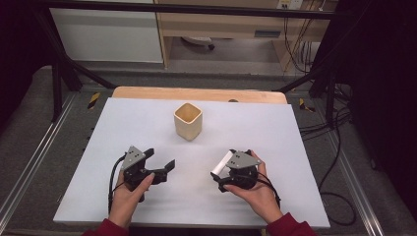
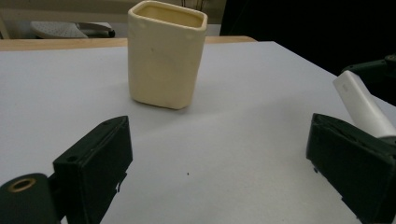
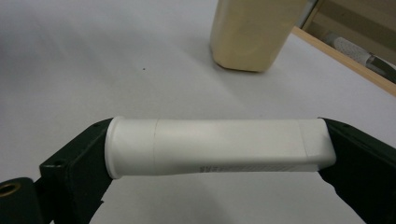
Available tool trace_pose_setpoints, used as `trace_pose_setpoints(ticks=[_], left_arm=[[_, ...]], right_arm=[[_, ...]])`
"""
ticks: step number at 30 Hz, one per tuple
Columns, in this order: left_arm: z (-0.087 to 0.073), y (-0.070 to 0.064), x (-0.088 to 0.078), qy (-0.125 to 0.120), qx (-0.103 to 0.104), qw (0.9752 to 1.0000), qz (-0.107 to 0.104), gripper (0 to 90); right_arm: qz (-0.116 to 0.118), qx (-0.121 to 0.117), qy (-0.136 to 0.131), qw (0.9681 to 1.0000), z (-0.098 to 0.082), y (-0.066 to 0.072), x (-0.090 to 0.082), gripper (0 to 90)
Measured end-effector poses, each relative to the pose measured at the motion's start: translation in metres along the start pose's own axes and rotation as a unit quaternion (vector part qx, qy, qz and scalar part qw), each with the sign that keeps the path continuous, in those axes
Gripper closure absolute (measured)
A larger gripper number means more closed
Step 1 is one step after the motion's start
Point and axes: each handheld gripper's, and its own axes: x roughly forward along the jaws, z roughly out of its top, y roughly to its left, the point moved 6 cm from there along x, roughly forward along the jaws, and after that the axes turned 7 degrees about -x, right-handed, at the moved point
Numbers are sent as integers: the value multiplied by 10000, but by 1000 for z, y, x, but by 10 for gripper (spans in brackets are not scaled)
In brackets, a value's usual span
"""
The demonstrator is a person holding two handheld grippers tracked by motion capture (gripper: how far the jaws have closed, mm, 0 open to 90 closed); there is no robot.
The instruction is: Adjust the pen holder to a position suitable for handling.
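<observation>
The right gripper (image 1: 227, 173), held in the person's right hand (image 1: 258, 194), has its two black jaws closed end to end on a white tube (image 3: 219, 147). In the right gripper view the tube lies crosswise between the jaws, its round cap end against the left jaw and its flattened end against the right jaw, with a line of small print on its underside too small to read. In the high view the tube (image 1: 223, 162) sticks out from the front of that gripper, angled up and to the left.

The left gripper (image 1: 162, 160), held in the person's left hand (image 1: 129, 196), has its jaws spread wide with nothing between them. In the left gripper view bare white table surface (image 2: 224, 154) shows between the two jaws, and the tube (image 2: 362, 105) in the other gripper appears at the far right edge.

Ahead of both grippers, and roughly between them, a cream, square-sided ceramic cup (image 1: 188, 121) stands upright on the table (image 1: 275, 132), its open mouth up. It is well apart from each gripper. In the left gripper view the cup (image 2: 166, 53) stands just left of centre beyond the jaws; in the right gripper view it (image 3: 252, 32) stands beyond the tube, towards the right.

Dark red sleeves (image 1: 287, 227) show at the person's wrists.
</observation>
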Motion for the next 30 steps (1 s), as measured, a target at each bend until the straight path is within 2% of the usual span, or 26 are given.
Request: trace_pose_setpoints(ticks=[1,5,7,9,12,14,16,20,24,26,28,30], left_arm=[[1,1,0,-28,-16,10000,-1,73],[6,3,6,-39,-25,10000,37,73],[10,3,11,20,43,10000,-20,71],[18,2,16,19,58,10000,-6,71],[35,-3,22,-1,172,9998,-109,71],[46,-5,24,-9,281,9995,-127,74],[51,-5,25,-34,289,9995,-148,74],[46,0,19,-55,185,9998,-38,78],[44,-2,16,9,98,9999,-121,77],[43,-5,16,153,76,9997,-193,77],[42,-8,17,277,108,9993,-238,75],[41,-11,17,295,135,9992,-248,75]], right_arm=[[33,-67,49,10000,0,5,4,41],[50,-112,36,9999,5,6,9,41],[36,-105,-34,9999,11,4,12,41],[27,-104,-89,9999,17,1,16,41],[-1,-81,-164,9998,26,-2,24,41],[32,-49,-260,9996,33,2,27,41],[47,-53,-281,9996,34,5,28,41],[93,-182,-317,9993,37,16,27,41],[98,-247,-336,9991,38,19,28,41],[108,-309,-354,9988,39,22,27,41],[113,-376,-390,9985,40,25,27,41],[105,-402,-401,9983,40,26,27,41]])
